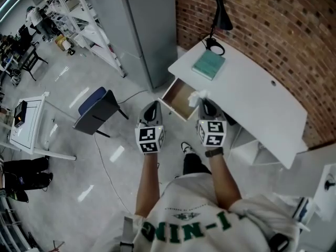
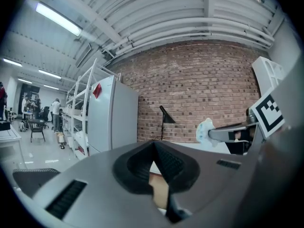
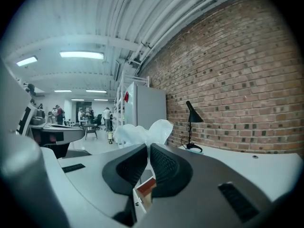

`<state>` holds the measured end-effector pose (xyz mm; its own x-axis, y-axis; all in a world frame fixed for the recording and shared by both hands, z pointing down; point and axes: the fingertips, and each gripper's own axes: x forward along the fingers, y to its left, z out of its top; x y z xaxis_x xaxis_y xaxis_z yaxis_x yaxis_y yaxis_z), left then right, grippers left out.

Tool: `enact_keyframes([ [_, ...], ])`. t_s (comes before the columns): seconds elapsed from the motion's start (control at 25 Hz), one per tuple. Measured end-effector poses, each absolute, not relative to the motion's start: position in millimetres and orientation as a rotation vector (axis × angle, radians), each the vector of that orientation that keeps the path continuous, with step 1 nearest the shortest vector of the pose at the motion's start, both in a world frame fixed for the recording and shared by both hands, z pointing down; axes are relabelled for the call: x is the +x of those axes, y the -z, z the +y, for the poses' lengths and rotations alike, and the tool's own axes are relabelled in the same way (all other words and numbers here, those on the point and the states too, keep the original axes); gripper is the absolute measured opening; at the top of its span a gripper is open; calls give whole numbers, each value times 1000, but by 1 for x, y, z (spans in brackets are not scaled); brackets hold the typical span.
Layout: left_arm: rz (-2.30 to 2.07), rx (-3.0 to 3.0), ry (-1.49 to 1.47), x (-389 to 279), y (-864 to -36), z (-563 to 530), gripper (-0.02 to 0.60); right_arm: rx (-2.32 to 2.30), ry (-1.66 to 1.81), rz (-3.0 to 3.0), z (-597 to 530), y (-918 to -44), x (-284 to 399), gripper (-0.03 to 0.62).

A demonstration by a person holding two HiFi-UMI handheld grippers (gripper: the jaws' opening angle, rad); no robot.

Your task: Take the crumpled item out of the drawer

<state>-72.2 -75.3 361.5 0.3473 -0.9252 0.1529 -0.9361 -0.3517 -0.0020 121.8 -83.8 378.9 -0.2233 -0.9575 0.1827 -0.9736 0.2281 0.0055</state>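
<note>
The crumpled white item [image 3: 142,133] is pinched between the pads of my right gripper [image 3: 147,148] and sticks out past the tips. In the head view that gripper [image 1: 203,103] holds the white item [image 1: 196,97] above the right rim of the open wooden drawer [image 1: 176,100] under the white desk [image 1: 252,96]. My left gripper [image 1: 152,106] hovers just left of the drawer's front. Its jaws [image 2: 153,146] are shut with nothing between them. The left gripper view also catches the right gripper [image 2: 233,133] with the crumpled item [image 2: 205,131] at its tip.
A teal book [image 1: 209,64] and a black desk lamp [image 1: 220,19] stand on the desk by the brick wall [image 1: 273,20]. A grey cabinet [image 1: 144,30] rises left of the desk. A dark chair [image 1: 97,111] and a floor cable [image 1: 105,167] lie to the left.
</note>
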Motion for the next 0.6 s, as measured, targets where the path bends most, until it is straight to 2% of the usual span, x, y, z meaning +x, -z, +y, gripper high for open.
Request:
enact_keyframes([
  [0.32, -1784, 2561, -132, -64, -328, -60, -5, 1867, -66, -2435, -60, -335, 119, 18],
  [0.6, -1794, 2573, -129, -57, -327, -55, -5, 1839, -58, -2453, -49, -337, 109, 18],
])
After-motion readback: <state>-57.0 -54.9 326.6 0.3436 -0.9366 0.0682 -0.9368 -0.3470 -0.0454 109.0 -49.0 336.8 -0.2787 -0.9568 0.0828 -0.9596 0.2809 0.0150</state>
